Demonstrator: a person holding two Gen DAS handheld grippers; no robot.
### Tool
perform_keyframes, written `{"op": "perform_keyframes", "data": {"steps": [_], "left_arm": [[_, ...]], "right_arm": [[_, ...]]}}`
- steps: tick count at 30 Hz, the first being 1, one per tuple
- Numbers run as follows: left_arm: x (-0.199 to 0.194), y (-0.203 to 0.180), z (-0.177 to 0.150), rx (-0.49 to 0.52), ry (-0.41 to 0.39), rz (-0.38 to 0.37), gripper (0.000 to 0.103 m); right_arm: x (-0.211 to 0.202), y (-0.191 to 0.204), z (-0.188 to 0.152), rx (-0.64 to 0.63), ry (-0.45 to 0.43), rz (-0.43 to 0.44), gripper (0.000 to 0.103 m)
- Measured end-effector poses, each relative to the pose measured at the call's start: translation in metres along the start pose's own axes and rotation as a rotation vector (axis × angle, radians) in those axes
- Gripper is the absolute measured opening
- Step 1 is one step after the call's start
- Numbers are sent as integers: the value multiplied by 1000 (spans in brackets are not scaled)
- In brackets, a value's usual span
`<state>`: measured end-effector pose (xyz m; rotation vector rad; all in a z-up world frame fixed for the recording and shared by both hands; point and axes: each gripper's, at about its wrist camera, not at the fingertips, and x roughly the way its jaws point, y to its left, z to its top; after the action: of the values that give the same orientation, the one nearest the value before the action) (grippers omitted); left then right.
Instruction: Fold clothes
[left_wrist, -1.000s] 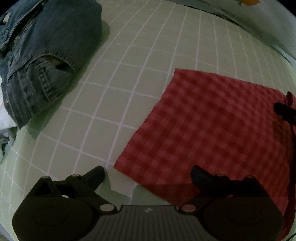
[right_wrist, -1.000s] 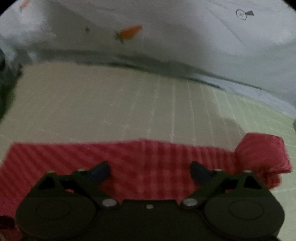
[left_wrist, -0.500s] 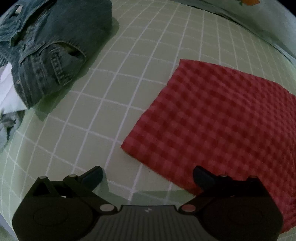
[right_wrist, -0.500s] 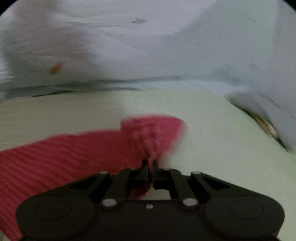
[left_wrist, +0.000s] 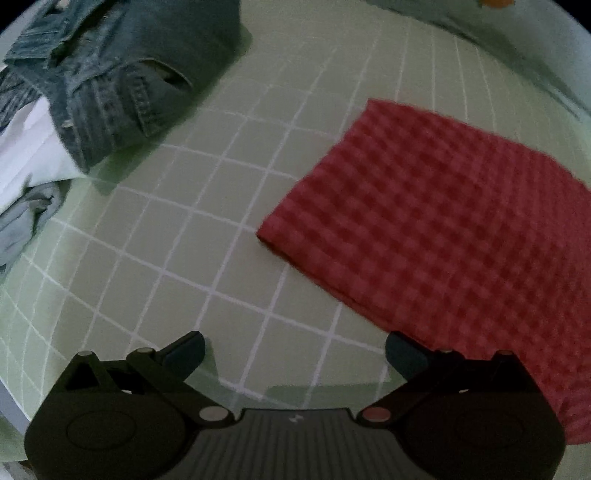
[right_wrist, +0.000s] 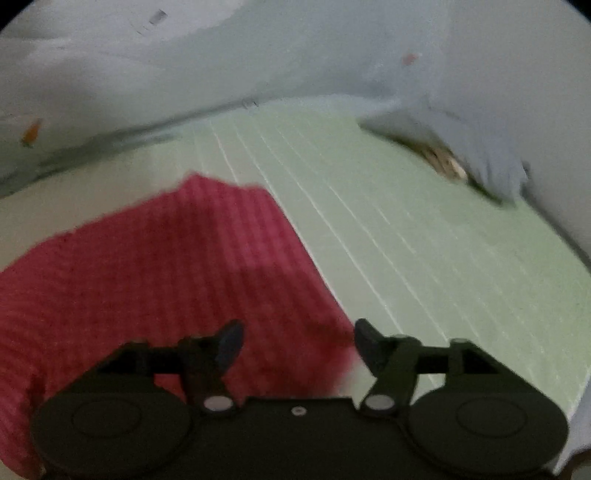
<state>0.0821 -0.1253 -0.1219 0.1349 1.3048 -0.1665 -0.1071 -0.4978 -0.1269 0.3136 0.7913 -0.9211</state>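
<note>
A red checked cloth (left_wrist: 443, 221) lies folded flat on the green gridded sheet (left_wrist: 221, 221), right of centre in the left wrist view. My left gripper (left_wrist: 295, 350) is open and empty, just off the cloth's near left edge. In the blurred right wrist view the same cloth (right_wrist: 166, 266) fills the lower left. My right gripper (right_wrist: 299, 343) is open and empty over the cloth's right corner.
Folded blue jeans (left_wrist: 122, 74) lie at the far left on a white garment (left_wrist: 29, 155), with a grey-blue garment (left_wrist: 26, 218) below. A pale blue quilt (right_wrist: 295, 48) with a carrot print bunches along the back and right (right_wrist: 480, 147).
My right gripper was shut on the cloth's bunched corner half a second ago and has now opened, leaving the cloth flat. My left gripper has drawn back from the cloth, staying open.
</note>
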Motion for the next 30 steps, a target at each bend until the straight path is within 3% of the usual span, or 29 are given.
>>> {"op": "perform_keyframes", "data": {"steps": [3,10,21,26,28,30], "left_arm": [[-11,0,8,-4,-38,-18,103],[-23,-21,52,51,-135,-46,103],[5,-113,125,288,-189,-90,103],[30,-159,139,400,-143,-157,103],[38,-173,138,419,-123,-179,101],[43,-180,135,422,-119,-189,88]], "right_arm": [[2,9,12,-41,-12,44,83],[30,35,48,-102,-11,149,96],[111,71,104,-126,29,239,97],[143,79,116,-99,67,278,95],[148,76,115,-56,89,286,81],[153,72,113,-10,110,301,71]]}}
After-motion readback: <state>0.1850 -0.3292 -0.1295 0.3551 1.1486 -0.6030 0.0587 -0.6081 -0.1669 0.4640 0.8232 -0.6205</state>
